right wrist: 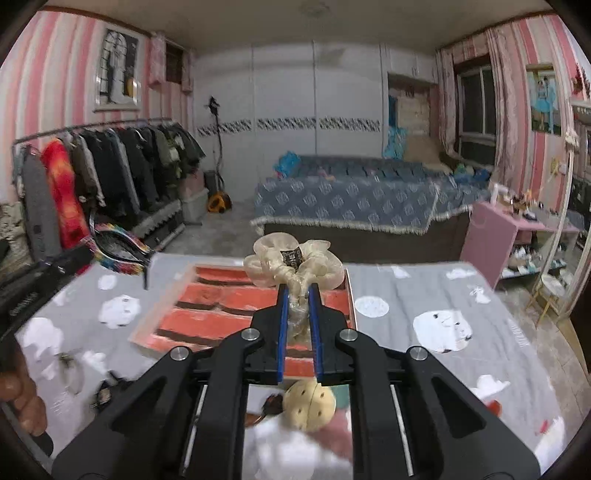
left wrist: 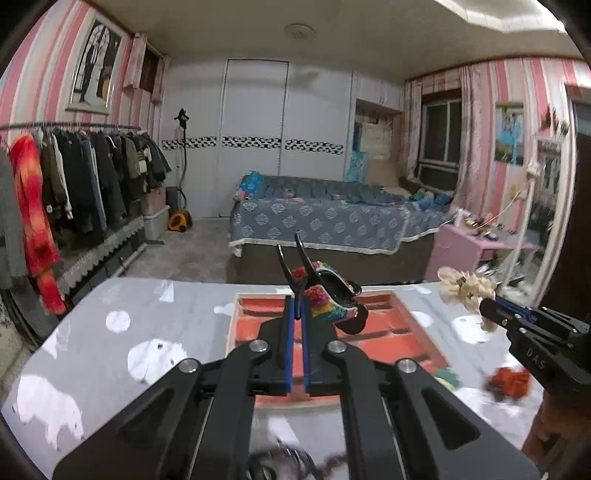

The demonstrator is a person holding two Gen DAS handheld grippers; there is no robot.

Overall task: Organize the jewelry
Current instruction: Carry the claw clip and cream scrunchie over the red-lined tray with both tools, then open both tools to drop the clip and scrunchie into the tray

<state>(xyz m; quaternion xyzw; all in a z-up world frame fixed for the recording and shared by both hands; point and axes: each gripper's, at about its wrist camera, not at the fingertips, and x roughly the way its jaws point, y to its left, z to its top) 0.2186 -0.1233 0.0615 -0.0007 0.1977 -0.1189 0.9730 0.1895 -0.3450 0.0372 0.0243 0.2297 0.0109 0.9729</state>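
Pointing away — rainbow hair claw (left wrist: 325,295) in left hand-held gripper (left wrist: 297,306).

I'm seeing dim, warm indoor light; a ceiling panel (left wrist: 517,14) is glowing at one o'clock in the left view. The table (left wrist: 177,317) is throwing glare. Fisheye bending is curving the walls at both frames' edges, corners are going black, and the nearest objects at six o'clock are blurring.

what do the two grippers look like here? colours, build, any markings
Both match: matte black angular linkage arms with triangular cut-outs, round silver pivot bolts, and straight parallel fingers lined in blue. The left gripper shows blue pads; same on the right gripper. The right gripper's side carries faint embossed lettering. No cables visible. A bare hand shows, no sleeve.
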